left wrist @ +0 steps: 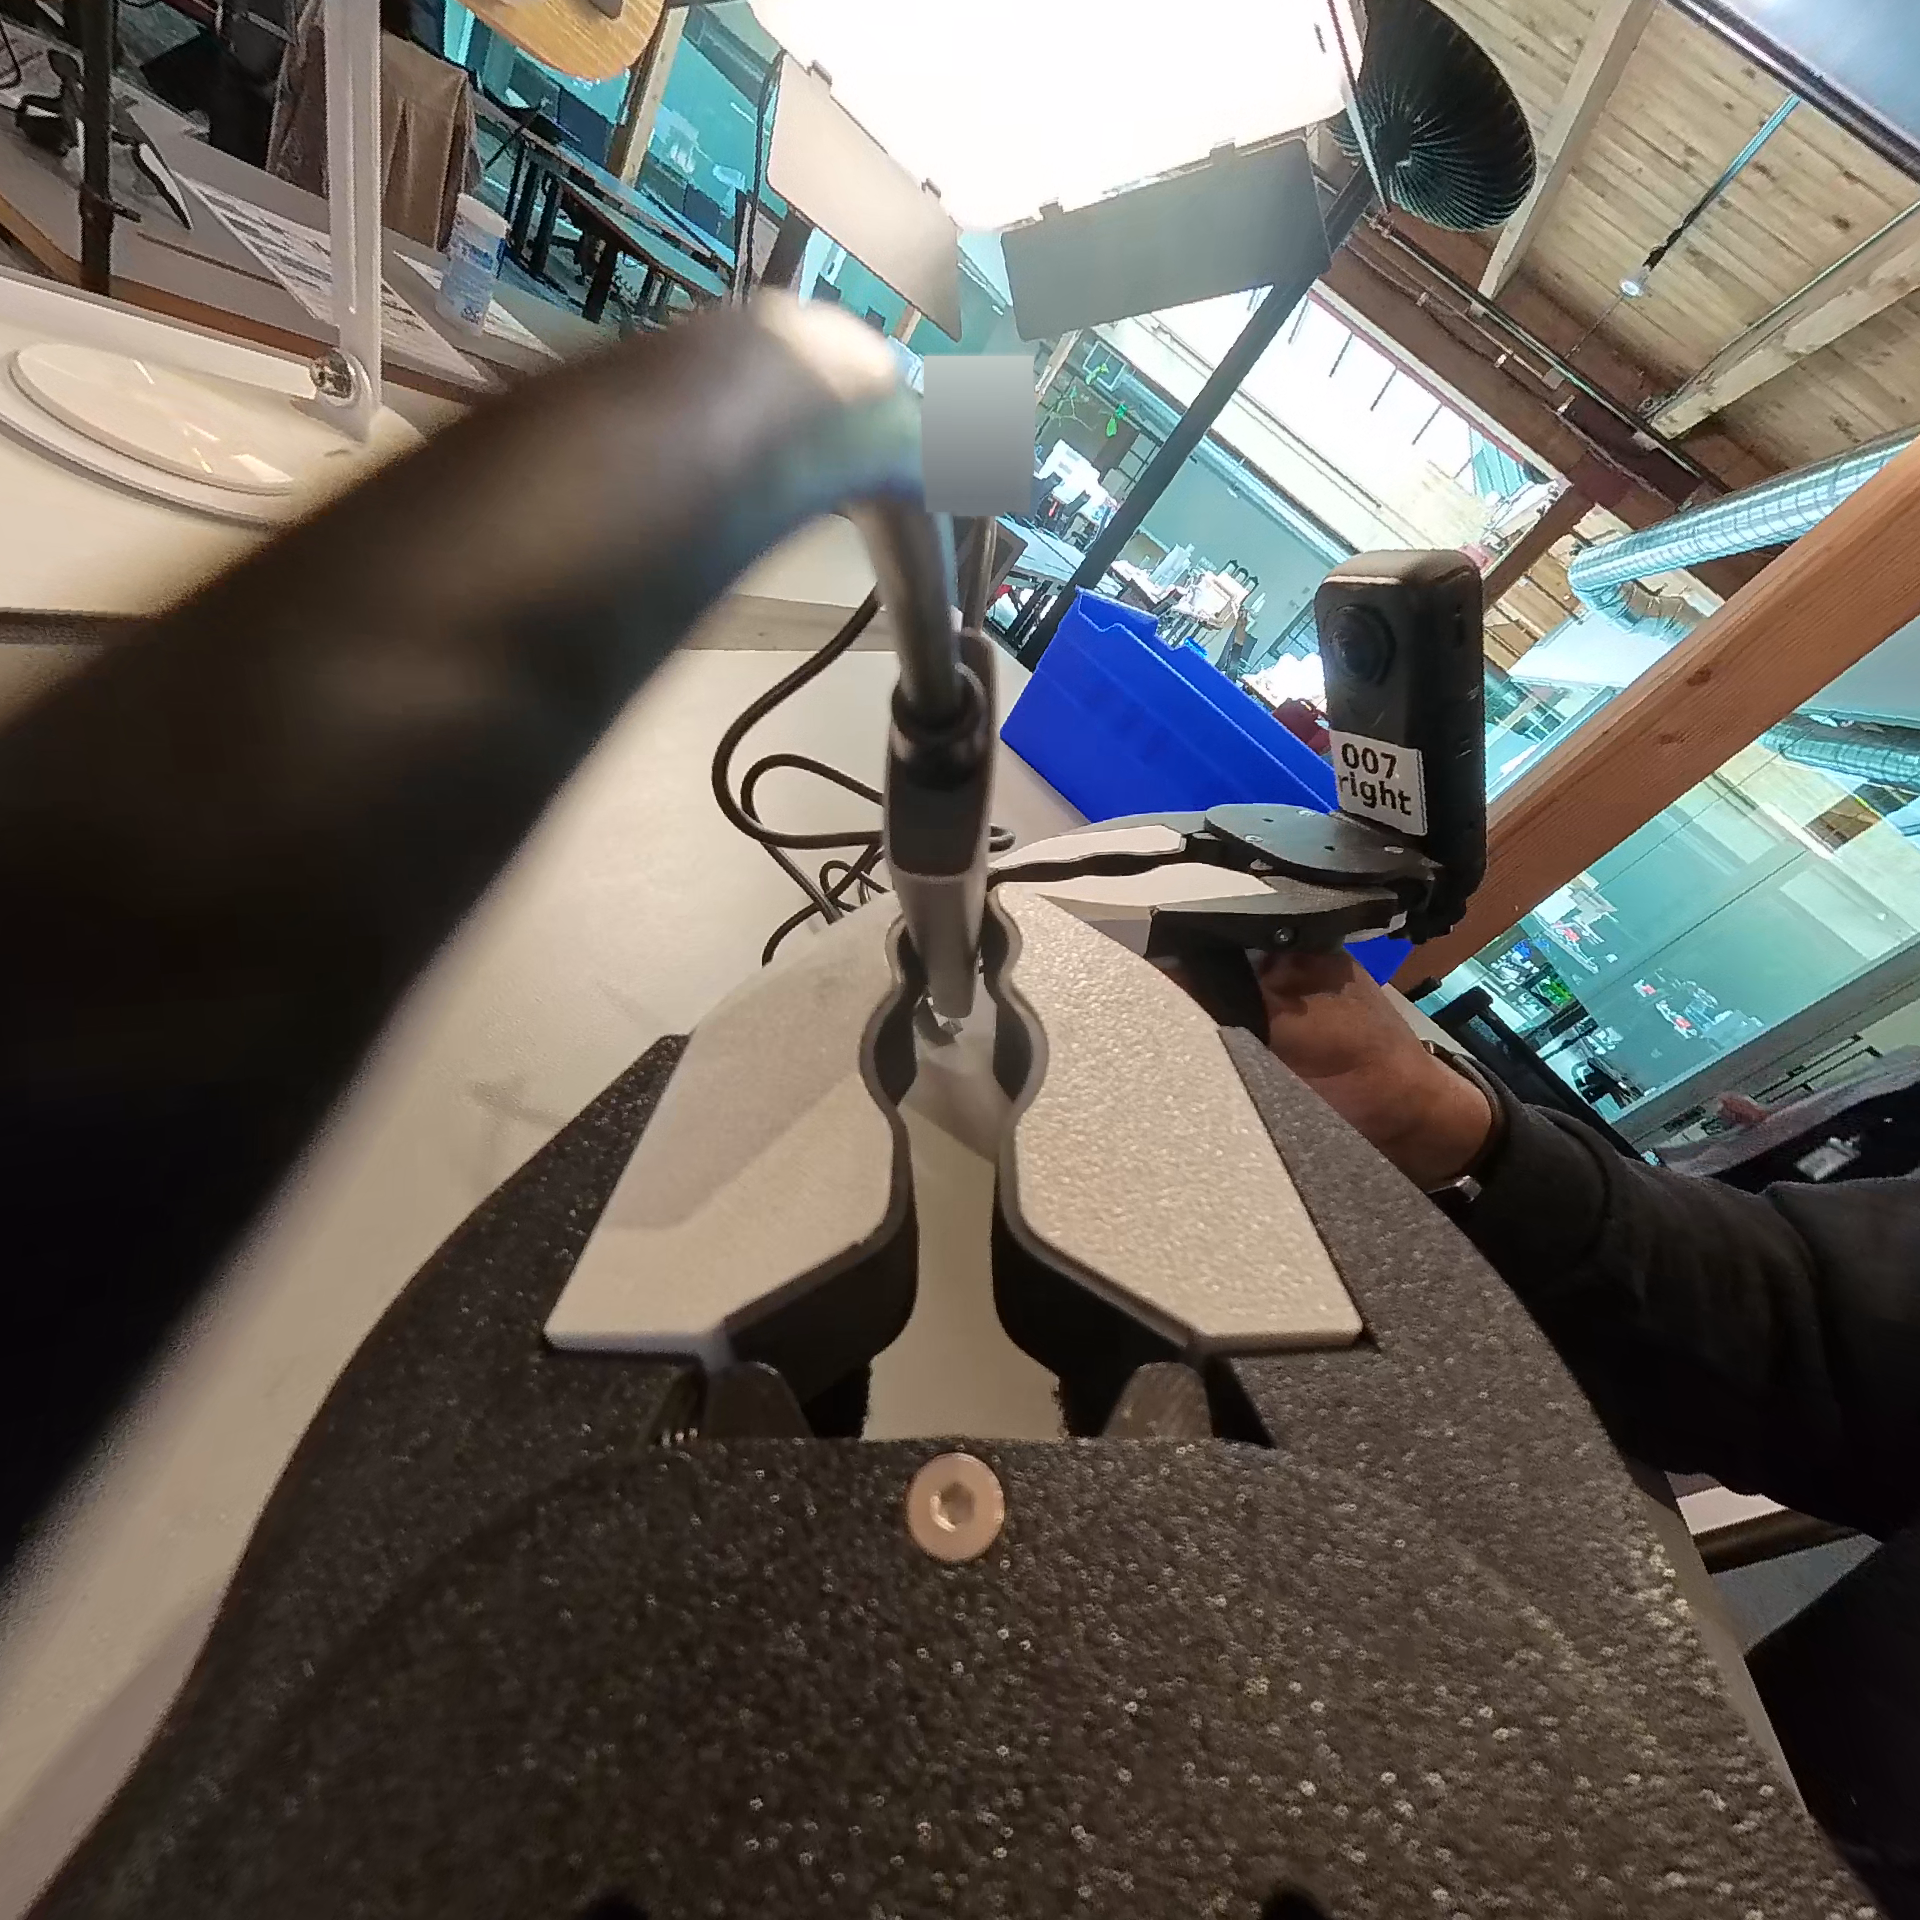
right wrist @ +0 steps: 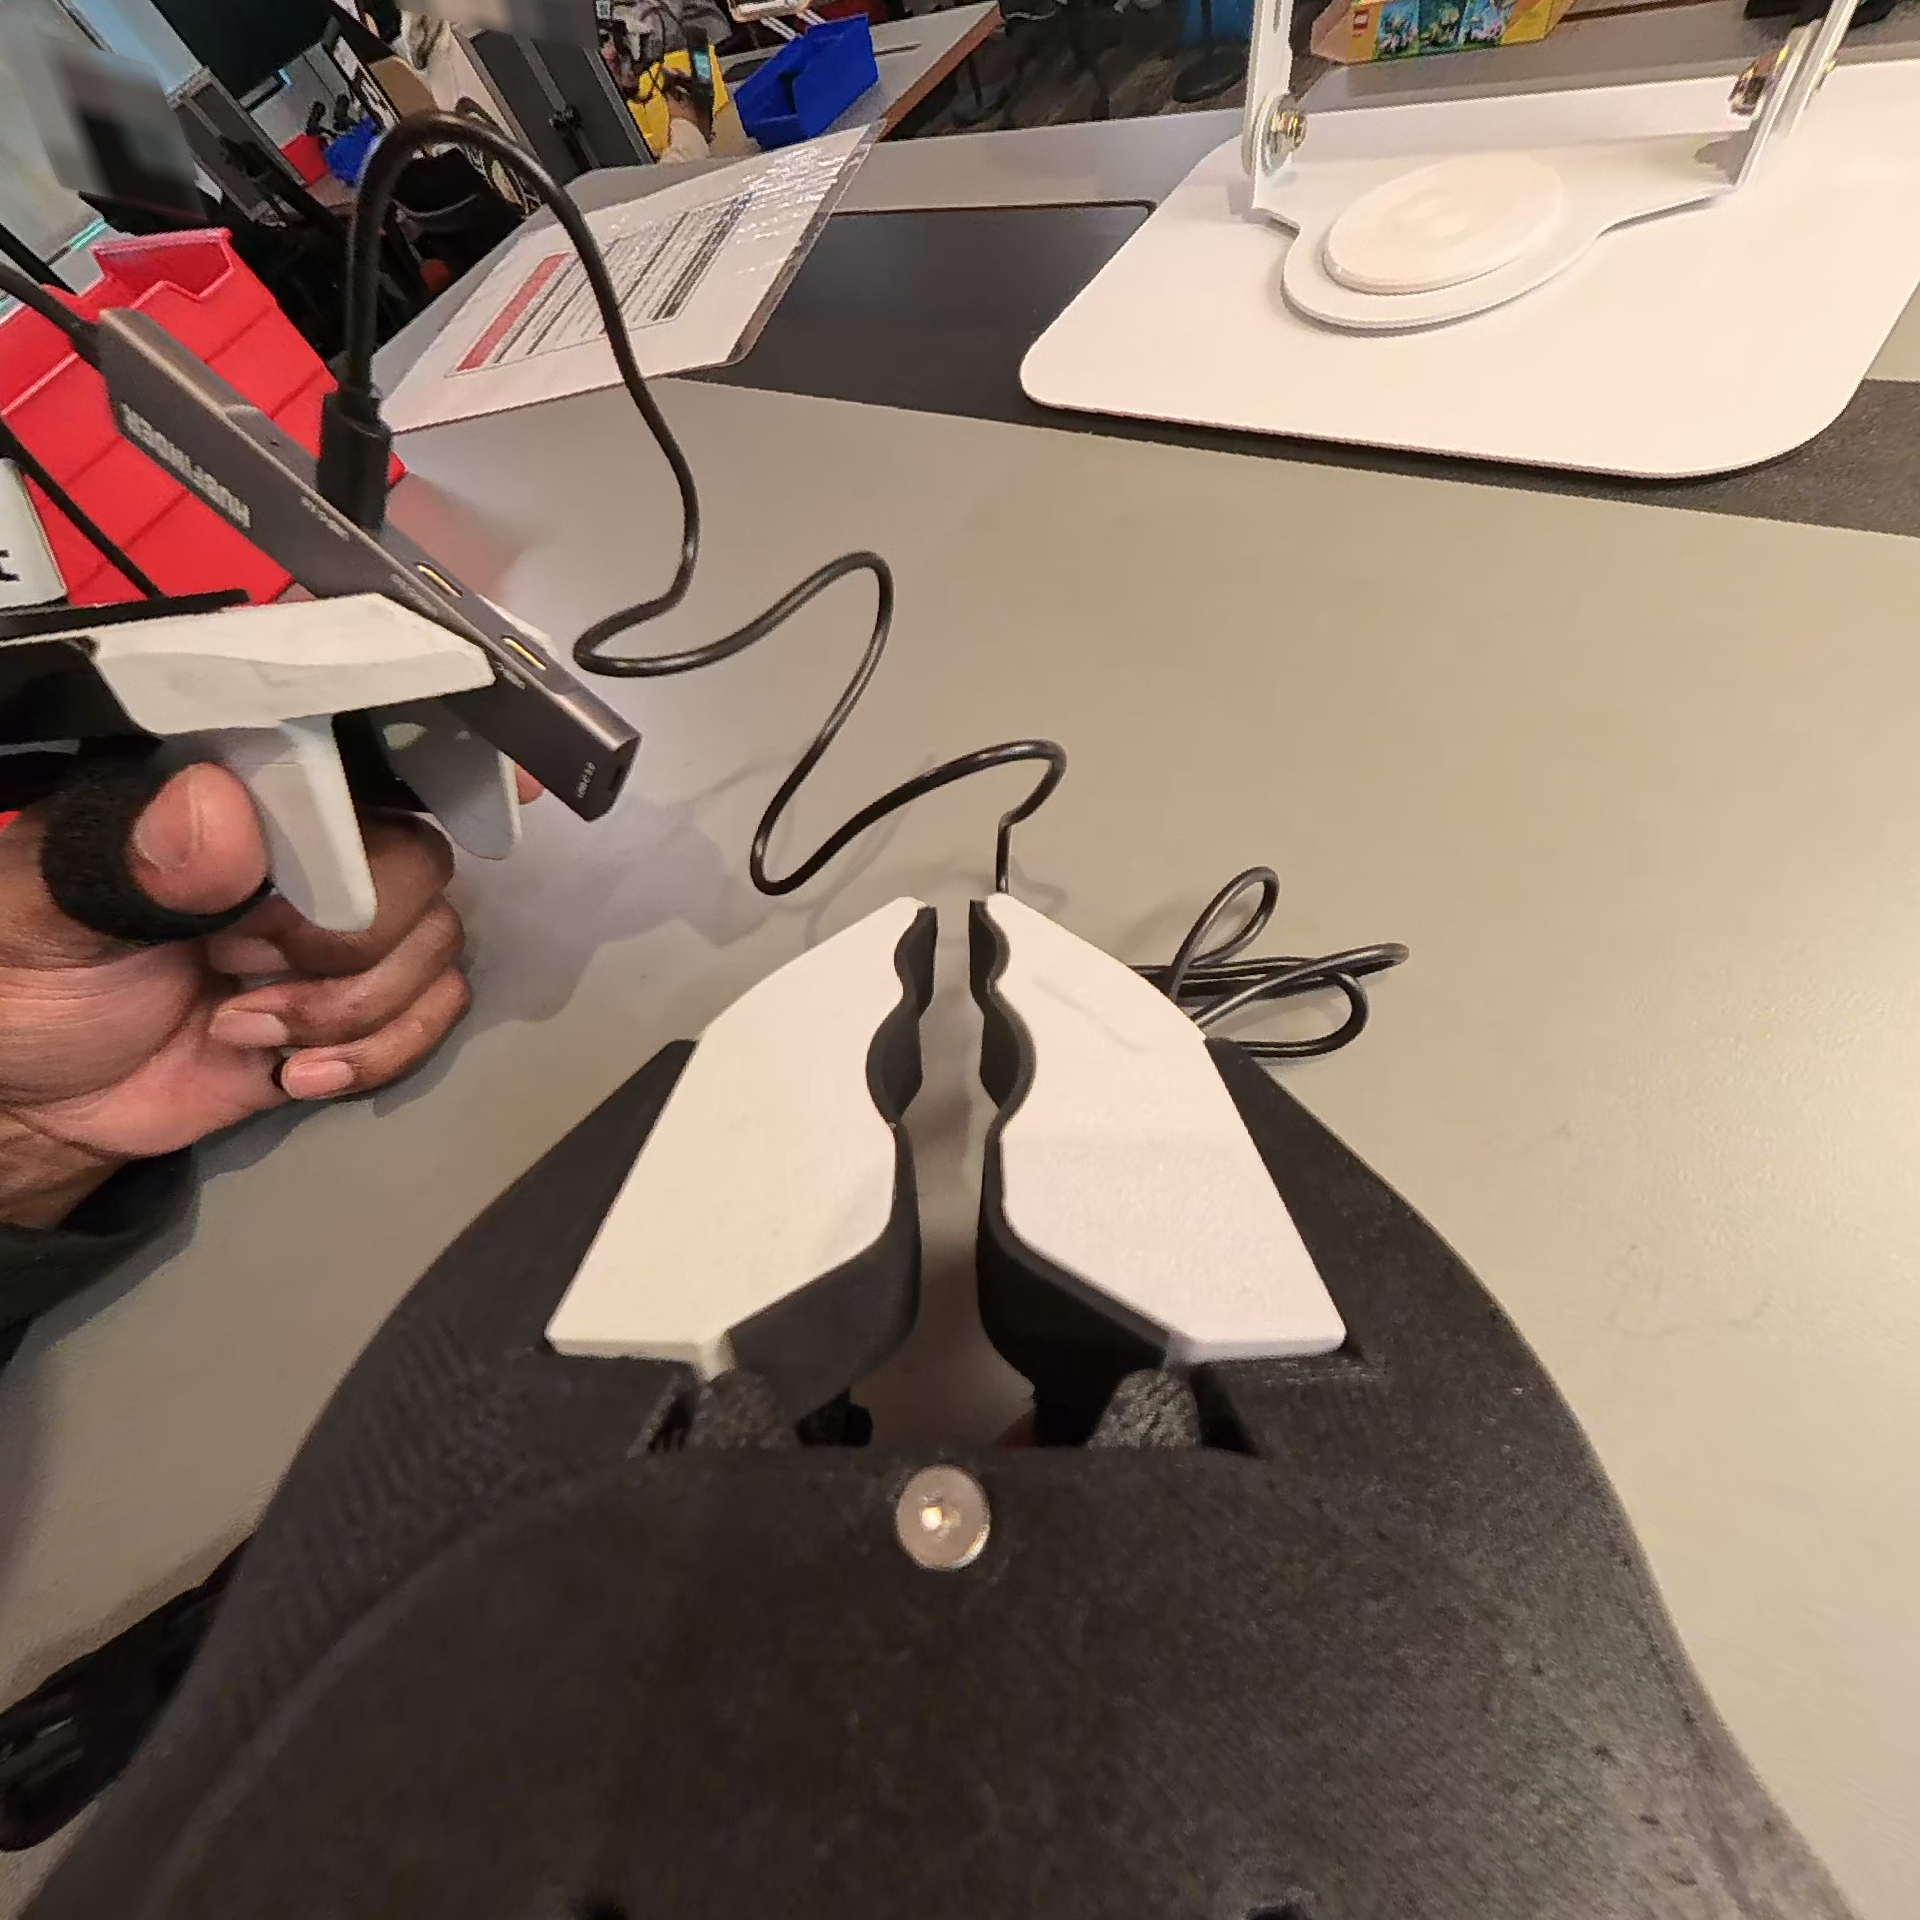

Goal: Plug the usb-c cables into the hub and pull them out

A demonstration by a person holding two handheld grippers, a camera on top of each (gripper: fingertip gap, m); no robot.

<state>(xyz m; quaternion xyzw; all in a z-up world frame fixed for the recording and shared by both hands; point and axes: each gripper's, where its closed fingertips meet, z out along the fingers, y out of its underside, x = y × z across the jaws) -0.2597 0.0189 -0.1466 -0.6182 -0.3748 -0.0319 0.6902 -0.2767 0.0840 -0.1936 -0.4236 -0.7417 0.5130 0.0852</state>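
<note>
My left gripper (left wrist: 951,940) is shut on a slim grey usb-c hub (left wrist: 961,883), held off the table. In the right wrist view the left gripper (right wrist: 436,675) clamps the hub (right wrist: 312,499) near its middle. A black usb-c plug (right wrist: 353,447) sits in a port on the hub's side. Its cable (right wrist: 831,665) runs down in loops to a coil (right wrist: 1278,966) on the grey table. That cable (left wrist: 416,727) arches blurred across the left wrist view. My right gripper (right wrist: 951,914) is shut and empty, low over the table by the cable; it also shows in the left wrist view (left wrist: 1023,862).
A red bin (right wrist: 156,436) stands behind the hub and a blue bin (left wrist: 1143,717) beyond the right gripper. A white stand on a white base plate (right wrist: 1455,343) is at the far right, and a printed sheet (right wrist: 665,260) lies at the back. A person's hands hold both grippers. One gripper's finger ends stand about 9 centimeters off the other's.
</note>
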